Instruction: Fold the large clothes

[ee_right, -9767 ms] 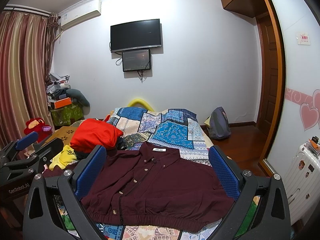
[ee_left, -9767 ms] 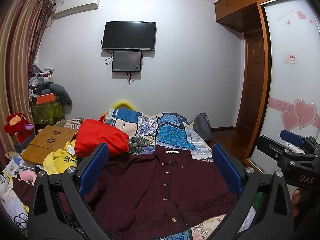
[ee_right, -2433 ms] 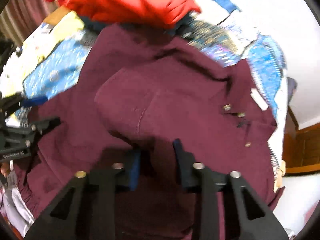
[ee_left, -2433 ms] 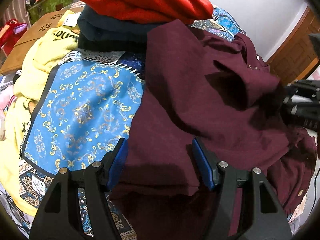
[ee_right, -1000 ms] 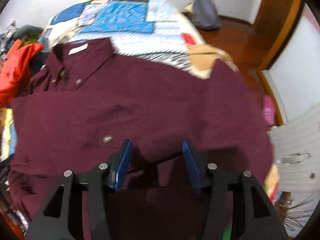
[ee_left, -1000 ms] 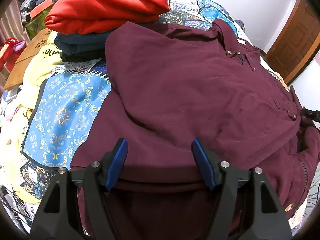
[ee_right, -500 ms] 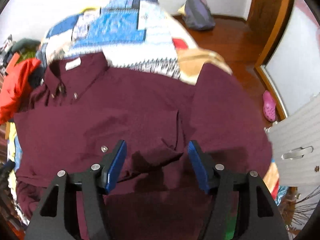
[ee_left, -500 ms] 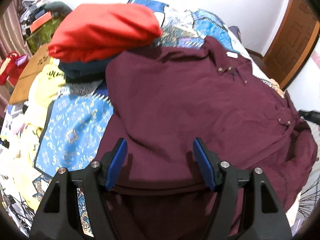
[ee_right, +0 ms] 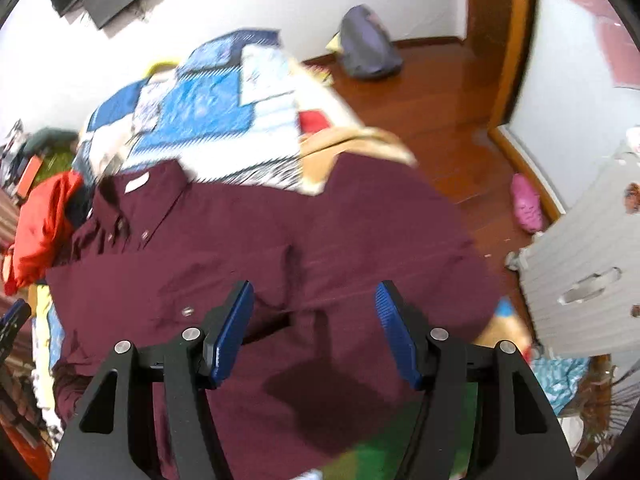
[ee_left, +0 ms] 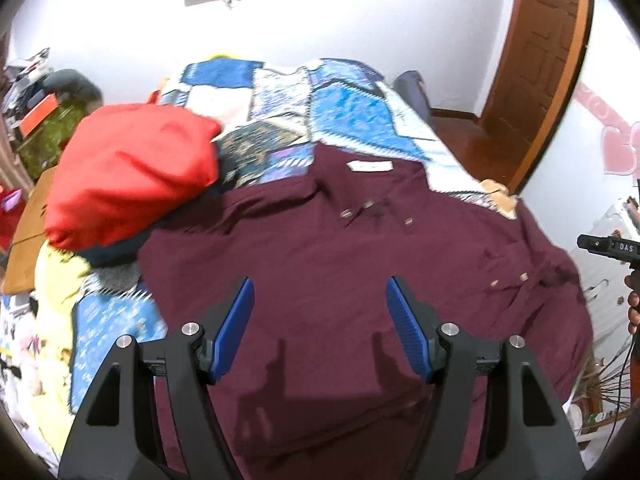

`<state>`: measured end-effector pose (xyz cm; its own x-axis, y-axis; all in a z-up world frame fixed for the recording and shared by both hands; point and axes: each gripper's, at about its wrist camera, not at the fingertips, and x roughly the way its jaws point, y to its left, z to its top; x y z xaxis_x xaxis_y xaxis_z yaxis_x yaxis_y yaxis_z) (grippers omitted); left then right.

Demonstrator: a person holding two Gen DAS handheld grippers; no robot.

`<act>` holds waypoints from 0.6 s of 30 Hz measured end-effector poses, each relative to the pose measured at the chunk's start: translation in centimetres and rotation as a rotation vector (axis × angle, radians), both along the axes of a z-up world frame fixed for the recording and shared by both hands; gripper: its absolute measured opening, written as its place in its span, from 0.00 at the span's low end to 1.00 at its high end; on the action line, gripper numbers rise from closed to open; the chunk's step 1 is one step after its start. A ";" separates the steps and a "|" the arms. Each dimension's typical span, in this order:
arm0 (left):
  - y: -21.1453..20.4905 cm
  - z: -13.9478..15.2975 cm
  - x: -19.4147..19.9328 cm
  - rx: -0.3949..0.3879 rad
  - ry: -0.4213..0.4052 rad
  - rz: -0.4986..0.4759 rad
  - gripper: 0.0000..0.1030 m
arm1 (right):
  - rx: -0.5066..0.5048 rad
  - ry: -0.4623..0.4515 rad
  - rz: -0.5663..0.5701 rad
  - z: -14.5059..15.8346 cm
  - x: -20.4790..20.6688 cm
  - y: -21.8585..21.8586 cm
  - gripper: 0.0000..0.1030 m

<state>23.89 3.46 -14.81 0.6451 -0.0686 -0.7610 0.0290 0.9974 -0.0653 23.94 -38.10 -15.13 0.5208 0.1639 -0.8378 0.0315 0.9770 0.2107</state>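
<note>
Bright indoor light; motion blur, worse in right view; strong fisheye bending, dark corners.

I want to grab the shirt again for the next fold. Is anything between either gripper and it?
Nothing visible. The left gripper and right gripper both hang open right over the bare maroon shirt. The red bundle lies off beside its shoulder, not on it.

A bed covered by a blue and white patchwork quilt [ee_left: 348, 116] carries a dark maroon buttoned shirt [ee_left: 320, 264] spread flat, beside a folded red garment [ee_left: 132, 172] on dark folded clothes.
</note>
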 end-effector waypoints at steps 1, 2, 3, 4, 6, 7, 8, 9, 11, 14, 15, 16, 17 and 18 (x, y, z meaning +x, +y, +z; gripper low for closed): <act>-0.8 0.1 0.5 -0.004 -0.002 -0.014 0.65 | -0.007 -0.007 -0.018 0.1 -0.1 -0.8 0.58; -1.4 0.2 0.8 -0.005 -0.004 -0.024 0.66 | -0.012 -0.010 -0.041 0.0 -0.4 -1.9 0.58; -2.0 0.2 1.1 -0.005 -0.005 -0.032 0.66 | -0.011 -0.005 -0.062 -0.3 -0.4 -2.7 0.58; -2.6 0.2 1.4 -0.006 -0.005 -0.041 0.66 | -0.002 0.005 -0.089 -0.7 -0.5 -3.7 0.58; -3.9 0.1 1.9 -0.012 0.000 -0.066 0.66 | 0.051 0.040 -0.154 -2.3 -0.8 -6.1 0.58; -4.3 0.0 2.1 -0.012 0.002 -0.074 0.66 | 0.075 0.055 -0.175 -2.9 -0.8 -6.8 0.58; -4.9 -0.2 2.3 -0.009 0.007 -0.087 0.66 | 0.118 0.079 -0.205 -4.0 -0.9 -7.9 0.58; -5.2 -0.3 2.3 -0.007 0.010 -0.093 0.66 | 0.156 0.104 -0.234 -5.1 -1.0 -8.9 0.58; -6.0 -0.7 2.5 -0.004 0.019 -0.111 0.66 | 0.188 0.138 -0.273 -6.4 -1.1 -10.1 0.58; -6.4 -1.3 2.8 0.000 0.033 -0.121 0.66 | 0.236 0.172 -0.317 -8.4 -1.1 -11.6 0.58; -6.5 -1.5 2.9 0.003 0.037 -0.121 0.66 | 0.265 0.181 -0.334 -9.1 -0.9 -12.1 0.58; -6.5 -1.8 3.0 0.006 0.043 -0.121 0.66 | 0.285 0.188 -0.345 -9.5 -0.9 -12.4 0.58; -6.6 -2.0 3.1 0.008 0.048 -0.119 0.66 | 0.315 0.196 -0.360 -10.3 -0.7 -12.7 0.58; -6.5 -2.2 3.2 0.007 0.053 -0.118 0.66 | 0.339 0.204 -0.370 -11.0 -0.3 -13.0 0.58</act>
<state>27.06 -3.07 -17.01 0.5921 -0.1365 -0.7942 0.1429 0.9877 -0.0632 23.63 -51.13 -26.12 0.4276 0.2792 -0.8598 0.4337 0.7711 0.4662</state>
